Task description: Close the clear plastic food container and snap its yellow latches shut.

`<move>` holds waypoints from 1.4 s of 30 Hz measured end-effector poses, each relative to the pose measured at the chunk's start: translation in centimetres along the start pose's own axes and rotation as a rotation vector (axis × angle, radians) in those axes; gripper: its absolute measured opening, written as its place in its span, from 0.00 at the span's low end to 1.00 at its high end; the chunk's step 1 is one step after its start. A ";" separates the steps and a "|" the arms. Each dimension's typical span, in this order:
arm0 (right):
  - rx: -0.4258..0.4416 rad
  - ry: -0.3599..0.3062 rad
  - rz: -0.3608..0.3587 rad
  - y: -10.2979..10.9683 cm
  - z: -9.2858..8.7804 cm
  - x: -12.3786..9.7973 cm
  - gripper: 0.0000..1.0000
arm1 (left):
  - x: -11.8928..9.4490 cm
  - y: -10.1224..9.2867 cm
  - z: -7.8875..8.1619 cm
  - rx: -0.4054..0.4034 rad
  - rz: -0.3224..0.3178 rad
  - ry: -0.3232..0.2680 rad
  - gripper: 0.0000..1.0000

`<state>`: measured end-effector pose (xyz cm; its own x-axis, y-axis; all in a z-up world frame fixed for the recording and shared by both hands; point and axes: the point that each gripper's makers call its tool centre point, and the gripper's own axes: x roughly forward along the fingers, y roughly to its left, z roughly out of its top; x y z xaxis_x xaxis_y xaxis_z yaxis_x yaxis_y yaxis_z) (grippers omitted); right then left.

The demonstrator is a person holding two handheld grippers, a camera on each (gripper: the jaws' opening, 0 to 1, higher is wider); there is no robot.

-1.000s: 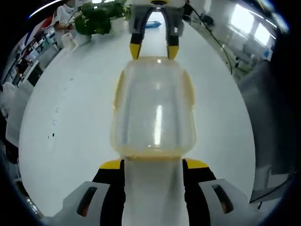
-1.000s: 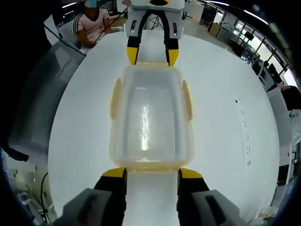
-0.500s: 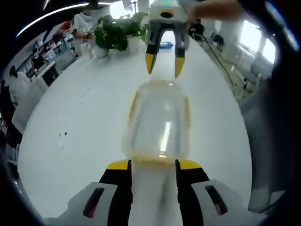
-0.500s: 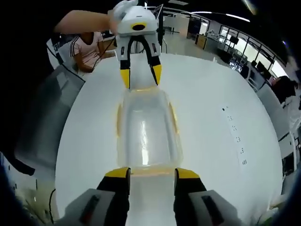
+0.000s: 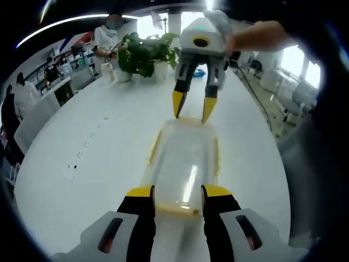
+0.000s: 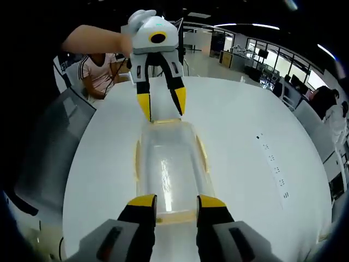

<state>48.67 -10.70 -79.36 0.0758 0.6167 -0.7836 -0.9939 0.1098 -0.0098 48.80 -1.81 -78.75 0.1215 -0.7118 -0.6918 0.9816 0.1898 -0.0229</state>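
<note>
The clear plastic container [image 5: 184, 161] lies lengthwise on the white table [image 5: 98, 164] with its lid on, and yellow latches [image 5: 153, 148] run along its long sides. My left gripper [image 5: 178, 192] is open, its yellow tips straddling the container's near end. Held by a hand, my right gripper [image 5: 192, 107] hangs open just above the far end. In the right gripper view the container [image 6: 169, 166] runs from my right gripper [image 6: 176, 202] to my left gripper [image 6: 162, 105]; a yellow end latch [image 6: 175, 218] lies between the right jaws.
A potted plant [image 5: 144, 54] stands at the table's far end. Socket plates [image 6: 272, 164] are set into the tabletop. A seated person [image 6: 101, 68] and a grey chair back [image 6: 49, 142] lie beyond the table's edge. Other people [image 5: 16, 103] stand further off.
Both grippers have drawn up and back from the container's ends, and each view looks along the lid at a flatter angle. The container has stayed in place.
</note>
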 end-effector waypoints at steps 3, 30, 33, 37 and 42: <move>-0.013 -0.010 0.008 -0.2 1.3 0.9 0.26 | 1.5 -0.4 0.9 0.024 -0.019 0.007 0.32; -0.093 0.015 0.103 -0.8 3.5 4.2 0.35 | 5.4 -3.0 3.1 0.072 -0.072 -0.021 0.37; -0.100 0.039 0.113 -1.1 3.1 4.3 0.36 | 5.3 -3.2 3.3 0.094 -0.060 -0.022 0.38; -0.093 0.044 0.124 -1.5 3.4 4.3 0.39 | 5.2 -3.5 3.3 0.132 -0.041 -0.014 0.39; -0.090 0.073 0.146 -1.9 3.0 4.6 0.44 | 5.3 -3.4 2.6 0.178 -0.008 0.028 0.40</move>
<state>51.14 -5.71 -81.05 -0.0723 0.5625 -0.8236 -0.9973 -0.0486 0.0544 46.46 -7.98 -80.52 0.1123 -0.6935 -0.7117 0.9933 0.0598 0.0985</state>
